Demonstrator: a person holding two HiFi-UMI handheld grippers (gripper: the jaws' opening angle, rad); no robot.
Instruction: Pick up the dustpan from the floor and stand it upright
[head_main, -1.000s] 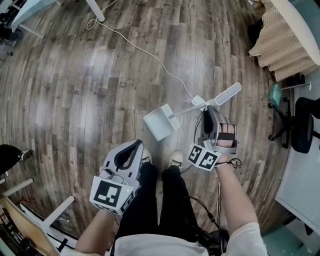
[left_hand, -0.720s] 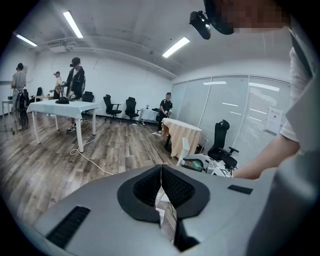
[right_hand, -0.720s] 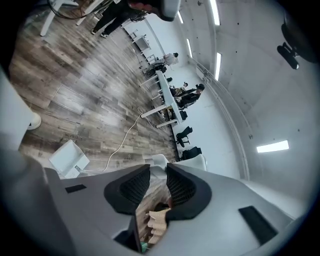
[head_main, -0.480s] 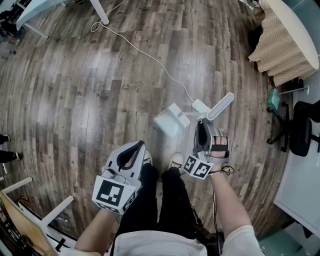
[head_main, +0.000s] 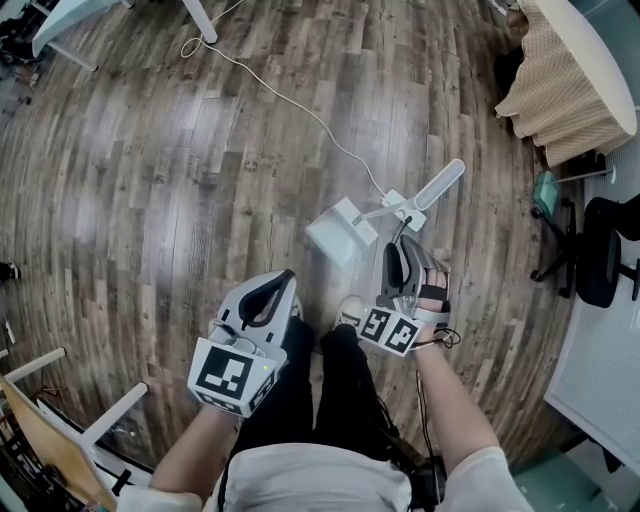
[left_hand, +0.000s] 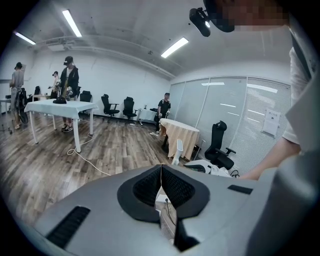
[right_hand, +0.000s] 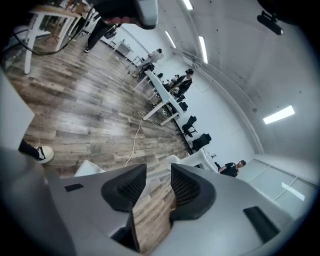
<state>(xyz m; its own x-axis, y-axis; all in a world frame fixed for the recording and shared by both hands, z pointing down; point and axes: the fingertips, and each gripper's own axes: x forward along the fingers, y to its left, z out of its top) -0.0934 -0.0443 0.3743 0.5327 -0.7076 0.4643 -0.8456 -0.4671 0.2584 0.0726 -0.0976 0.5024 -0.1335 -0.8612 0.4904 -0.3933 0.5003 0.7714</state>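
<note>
My right hand-held gripper (head_main: 400, 250) is standing with its jaws spread. They have just been opening, and in the gap I am seeing only floor boards, no part of the dustpan. A second ago these jaws were narrower and right at the dustpan's shaft, so I am letting it go.

The dustpan (head_main: 342, 230) is now resting free just beyond the fingertips. Its white pan is on the floor (head_main: 150, 200), a little far and left of the gripper, and its handle (head_main: 440, 185) is rising to the far right. I am judging that it is standing by itself and the task is nearly finished, but I am watching that it is not tipping.

My left hand-held gripper (head_main: 280, 282) is hanging near my left leg, jaws pressed together, holding nothing.

A white cable (head_main: 300, 105) is running in from the far left and ending at a small white box (head_main: 405, 208) right beside the shaft. I am therefore planning to draw back straight toward me, not sideways. On the right, office chairs (head_main: 605, 250) and a cloth-covered table (head_main: 560, 90) are closing the room. Left and far, the floor is giving wide space.
</note>
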